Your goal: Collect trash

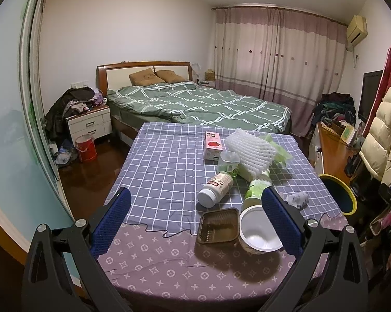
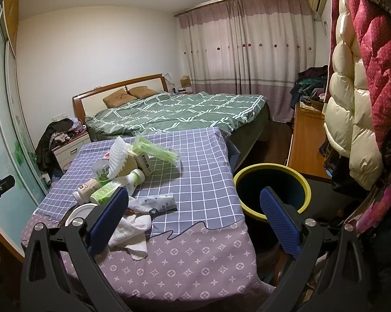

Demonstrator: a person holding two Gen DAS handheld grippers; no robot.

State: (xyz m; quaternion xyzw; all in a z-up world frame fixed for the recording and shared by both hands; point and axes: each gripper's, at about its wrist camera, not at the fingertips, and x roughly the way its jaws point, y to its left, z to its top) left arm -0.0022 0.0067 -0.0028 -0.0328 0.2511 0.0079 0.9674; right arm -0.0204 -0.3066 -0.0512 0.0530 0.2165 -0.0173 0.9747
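Trash lies on the cloth-covered table [image 1: 159,166]: a brown plastic tray [image 1: 218,225], a white cup [image 1: 257,230], a white bottle [image 1: 216,188], a green bottle [image 1: 257,186], a pink carton [image 1: 213,145] and white foam netting [image 1: 250,148]. My left gripper [image 1: 195,221] hangs open above the table's near end, with the tray and cup between its fingers but untouched. My right gripper [image 2: 194,221] is open too, holding nothing. A crumpled white tissue [image 2: 133,231] and a squeezed tube [image 2: 156,202] lie by its left finger. The yellow-rimmed bin [image 2: 273,189] stands off the table's right side.
A bed with a green quilt [image 1: 195,104] lies behind the table. A nightstand [image 1: 88,124] and red bucket [image 1: 85,147] stand at the left. Hanging coats [image 2: 356,104] and a wooden desk [image 2: 304,143] crowd the right side.
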